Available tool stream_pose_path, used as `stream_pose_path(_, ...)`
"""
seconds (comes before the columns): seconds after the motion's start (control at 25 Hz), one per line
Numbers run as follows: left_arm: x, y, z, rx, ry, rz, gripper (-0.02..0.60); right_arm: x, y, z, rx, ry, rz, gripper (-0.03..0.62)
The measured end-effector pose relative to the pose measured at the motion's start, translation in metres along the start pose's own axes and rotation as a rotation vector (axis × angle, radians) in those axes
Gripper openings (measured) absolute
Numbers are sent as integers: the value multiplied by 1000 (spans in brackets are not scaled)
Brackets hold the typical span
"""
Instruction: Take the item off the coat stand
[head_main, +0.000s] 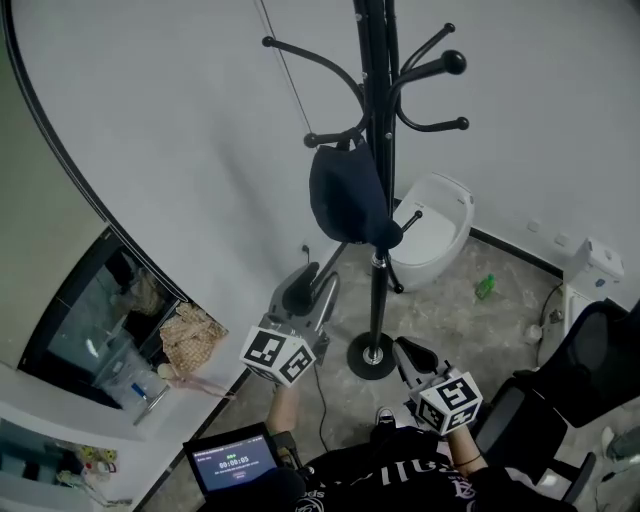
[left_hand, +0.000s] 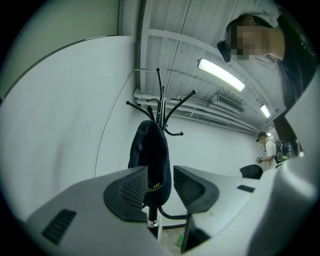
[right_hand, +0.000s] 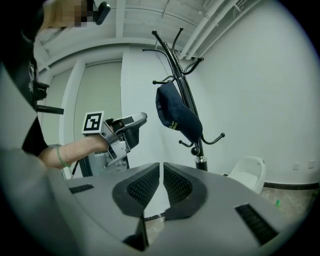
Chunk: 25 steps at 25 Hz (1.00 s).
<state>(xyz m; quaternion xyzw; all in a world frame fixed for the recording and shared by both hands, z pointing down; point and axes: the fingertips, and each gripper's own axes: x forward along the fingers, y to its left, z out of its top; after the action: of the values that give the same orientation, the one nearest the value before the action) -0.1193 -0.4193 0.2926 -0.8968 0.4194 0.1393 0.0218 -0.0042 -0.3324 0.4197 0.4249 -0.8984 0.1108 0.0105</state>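
Observation:
A dark navy cap (head_main: 345, 195) hangs from a lower hook of the black coat stand (head_main: 378, 150), which rests on a round base on the floor. My left gripper (head_main: 315, 272) is raised below and to the left of the cap, apart from it. In the left gripper view the cap (left_hand: 150, 155) shows through the gap of the left gripper (left_hand: 161, 172), whose jaws stand apart and hold nothing. My right gripper (head_main: 400, 348) stays low near the stand's base, jaws together and empty. The right gripper view shows the cap (right_hand: 177, 112) and the left gripper (right_hand: 135, 120) beyond the right gripper (right_hand: 161, 167).
A white lidded bin (head_main: 435, 225) stands behind the pole, with a green bottle (head_main: 485, 287) on the floor beside it. A black office chair (head_main: 580, 360) is at the right. A tablet (head_main: 235, 462) and a cluttered shelf lie at the lower left. A person (left_hand: 267, 147) stands far off.

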Motion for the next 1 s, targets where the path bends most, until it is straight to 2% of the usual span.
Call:
stream_pose_path(0.2,44,27,31,59,-19,16,186,11,-19,39,10,-41,53,35)
stream_pose_path(0.28,61,39,49,82,-28,14,233,15,-23,43,2,-31,70,35)
stream_pose_path(0.4,87,50,71,107,-31,-8,263,24,-27,43,-4,-13,101,35)
stream_pose_path(0.52,110,51,83,93,-21,-62,293,33,-27,41,12,-17,138,35)
stream_pose_path(0.68,130,54,82,76,8,-104,293,40,-29,40,-10,12,149,35)
stream_pose_path(0.8,137,54,78,34,17,-127,290,44,-31,38,-8,18,154,35)
stream_pose_path(0.84,138,51,76,20,22,-141,271,45,-32,36,-4,18,155,35)
stream_pose_path(0.88,139,48,73,15,33,-157,222,45,-33,34,-1,16,155,35)
stream_pose_path(1.0,140,43,65,78,78,-161,26,46,-35,30,9,16,153,35)
